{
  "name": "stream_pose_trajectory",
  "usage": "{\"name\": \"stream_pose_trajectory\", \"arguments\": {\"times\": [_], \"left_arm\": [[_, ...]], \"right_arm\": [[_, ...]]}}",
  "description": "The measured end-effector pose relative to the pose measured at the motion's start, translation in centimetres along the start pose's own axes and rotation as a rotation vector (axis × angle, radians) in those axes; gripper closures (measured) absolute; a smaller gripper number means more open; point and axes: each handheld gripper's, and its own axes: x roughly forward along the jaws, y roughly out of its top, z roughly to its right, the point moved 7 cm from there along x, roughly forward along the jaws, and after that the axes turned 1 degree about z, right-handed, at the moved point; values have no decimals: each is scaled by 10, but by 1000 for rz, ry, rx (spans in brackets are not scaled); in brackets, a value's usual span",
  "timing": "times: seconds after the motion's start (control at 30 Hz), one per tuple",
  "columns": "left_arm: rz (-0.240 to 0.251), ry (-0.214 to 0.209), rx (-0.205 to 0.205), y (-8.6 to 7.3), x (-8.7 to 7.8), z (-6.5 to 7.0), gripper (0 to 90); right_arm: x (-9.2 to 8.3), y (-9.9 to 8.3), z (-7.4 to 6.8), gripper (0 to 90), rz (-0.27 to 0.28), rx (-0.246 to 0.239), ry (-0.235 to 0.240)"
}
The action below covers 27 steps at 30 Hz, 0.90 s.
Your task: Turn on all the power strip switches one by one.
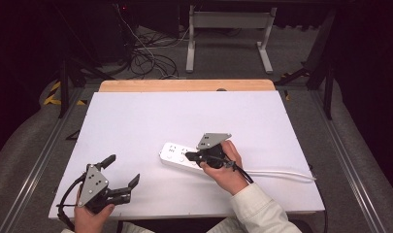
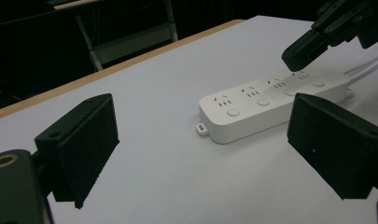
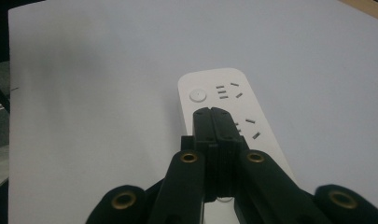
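White power strip (image 1: 184, 158) is lying flat on the white table (image 1: 136, 121), a bit right of center w/ its cord (image 1: 281, 173) running off to the right. Right gripper (image 1: 191, 156) is hovering right over the strip's top, jaws pressed together w/ nothing between them — tips are sitting above the sockets near the round buttons; can't tell if they're actually touching. Left gripper (image 1: 122, 171) is hanging near the front left edge, well apart from the strip, jaws spread wide & empty.
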Motion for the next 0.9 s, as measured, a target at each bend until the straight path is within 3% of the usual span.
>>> {"name": "stream_pose_trajectory", "arguments": {"times": [0.17,0.6,0.9], "left_arm": [[0,1,3,0,0,0,90],[2,-2,-4,0,0,0,90],[1,-1,2,0,0,0,90]], "right_arm": [[5,7,1,900,7,6,9],[35,4,3,900,-79,1,17],[44,-1,5,900,-121,1,10]]}}
